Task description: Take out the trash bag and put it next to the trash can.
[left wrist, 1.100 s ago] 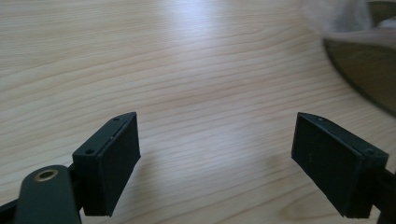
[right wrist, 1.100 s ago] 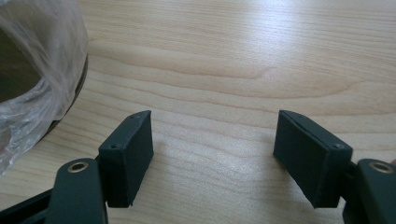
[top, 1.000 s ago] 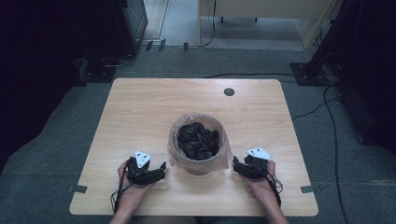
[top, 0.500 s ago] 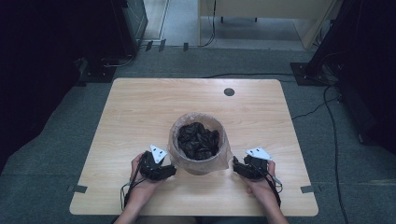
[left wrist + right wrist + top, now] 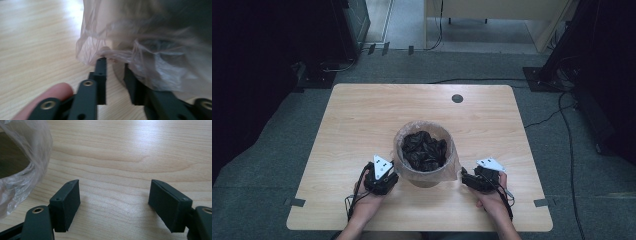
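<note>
Centrally, the lined bin (image 5: 425, 156) stands on the table (image 5: 362, 120). Left gripper (image 5: 113, 66): jaws narrowly apart at the clear liner (image 5: 130, 53) edge. Right gripper (image 5: 115, 202): jaws wide apart, near the bin's right side.

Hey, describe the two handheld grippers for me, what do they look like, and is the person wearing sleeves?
Both the left gripper and the right gripper are black, each topped by a pale grey three-cornered plate. Their jaws are flat, black, block-shaped pads on arms with brass-coloured rivets. A thin dark cable trails from each, back along the hand. No sleeves: the forearms are bare.
</note>
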The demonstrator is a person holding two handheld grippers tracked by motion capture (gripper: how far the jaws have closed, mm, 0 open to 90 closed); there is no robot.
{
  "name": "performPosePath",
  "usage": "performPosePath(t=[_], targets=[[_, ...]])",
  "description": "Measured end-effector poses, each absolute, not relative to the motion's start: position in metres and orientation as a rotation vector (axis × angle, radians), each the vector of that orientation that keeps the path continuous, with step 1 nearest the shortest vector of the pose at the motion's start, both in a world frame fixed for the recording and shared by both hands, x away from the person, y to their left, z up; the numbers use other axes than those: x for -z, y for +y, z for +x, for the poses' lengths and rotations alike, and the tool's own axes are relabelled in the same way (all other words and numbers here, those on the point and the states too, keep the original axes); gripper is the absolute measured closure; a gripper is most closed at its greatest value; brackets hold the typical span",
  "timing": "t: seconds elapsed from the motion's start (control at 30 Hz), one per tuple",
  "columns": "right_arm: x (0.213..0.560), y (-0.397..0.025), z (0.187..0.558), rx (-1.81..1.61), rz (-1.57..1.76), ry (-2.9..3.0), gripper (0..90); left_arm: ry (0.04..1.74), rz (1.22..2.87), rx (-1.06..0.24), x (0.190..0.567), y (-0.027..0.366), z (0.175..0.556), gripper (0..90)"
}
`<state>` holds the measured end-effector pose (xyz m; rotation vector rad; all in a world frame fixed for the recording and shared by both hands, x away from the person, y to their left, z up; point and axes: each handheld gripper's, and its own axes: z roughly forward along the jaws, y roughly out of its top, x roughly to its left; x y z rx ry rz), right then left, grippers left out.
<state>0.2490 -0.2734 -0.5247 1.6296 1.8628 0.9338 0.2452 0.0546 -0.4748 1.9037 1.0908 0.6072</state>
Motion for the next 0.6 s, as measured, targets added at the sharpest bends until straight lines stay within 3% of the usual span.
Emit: performPosePath(t=[0.17, 0.6], targets=[[0.523, -0.273, 0.246, -0.942, 1.658, 1.841, 26.5, 1.076, 1.841, -0.593, 0.464, 0.06, 0.242, 89.3], [0.516, -0.251, 0.225, -1.008, 1.644, 1.852, 26.2, 1.044, 1.734, -0.585, 0.436, 0.067, 0.235, 90.0]])
